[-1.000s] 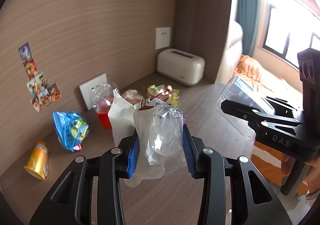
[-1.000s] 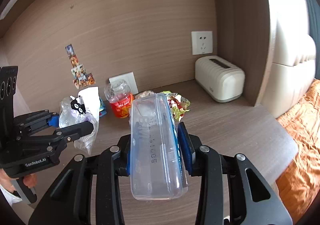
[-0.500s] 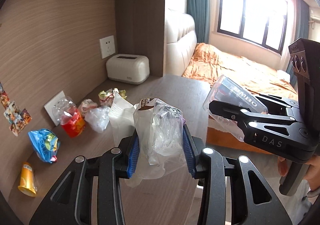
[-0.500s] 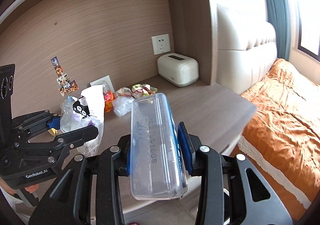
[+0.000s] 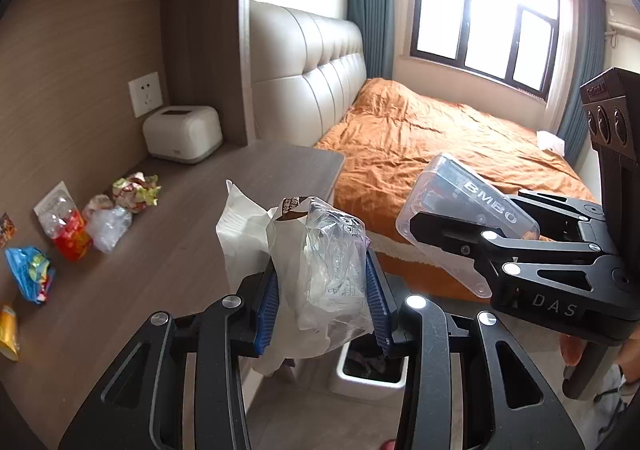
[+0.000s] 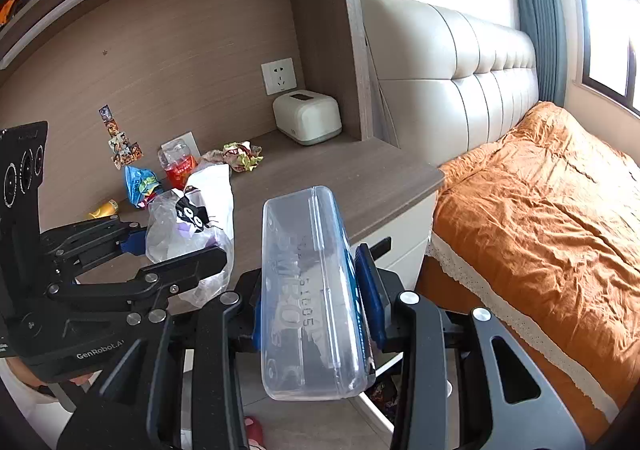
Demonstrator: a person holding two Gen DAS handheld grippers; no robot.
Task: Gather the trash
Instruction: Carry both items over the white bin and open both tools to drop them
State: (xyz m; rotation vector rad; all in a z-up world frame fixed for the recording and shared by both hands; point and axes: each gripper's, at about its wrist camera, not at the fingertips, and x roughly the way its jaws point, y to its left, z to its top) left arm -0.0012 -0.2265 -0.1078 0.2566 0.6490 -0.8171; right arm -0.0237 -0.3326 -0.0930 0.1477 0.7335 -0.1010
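My left gripper [image 5: 322, 302] is shut on a bundle of crumpled white and clear plastic bags [image 5: 320, 262], held past the desk's front edge. Just below it a white trash bin [image 5: 368, 378] with a dark liner stands on the floor. To its right, my right gripper [image 5: 460, 234] is shut on a clear plastic box [image 5: 460, 206]. In the right wrist view that clear plastic box [image 6: 308, 290] stands upright between the blue pads of the right gripper [image 6: 316, 298]. There the left gripper [image 6: 172, 254] with the bag bundle [image 6: 192, 226] is at the left.
On the wooden desk [image 5: 180, 250] lie a blue snack bag [image 5: 28, 274], a crushed red-labelled bottle [image 5: 68, 228], a clear bag [image 5: 108, 224], a crumpled green wrapper [image 5: 136, 190] and a yellow packet [image 5: 8, 330]. A white box [image 5: 182, 134] sits by the wall. An orange bed [image 5: 440, 138] lies to the right.
Both grippers have swung away from the desk's back wall toward the bed, each keeping hold of its load. The bed, the window and the bin have come into view.
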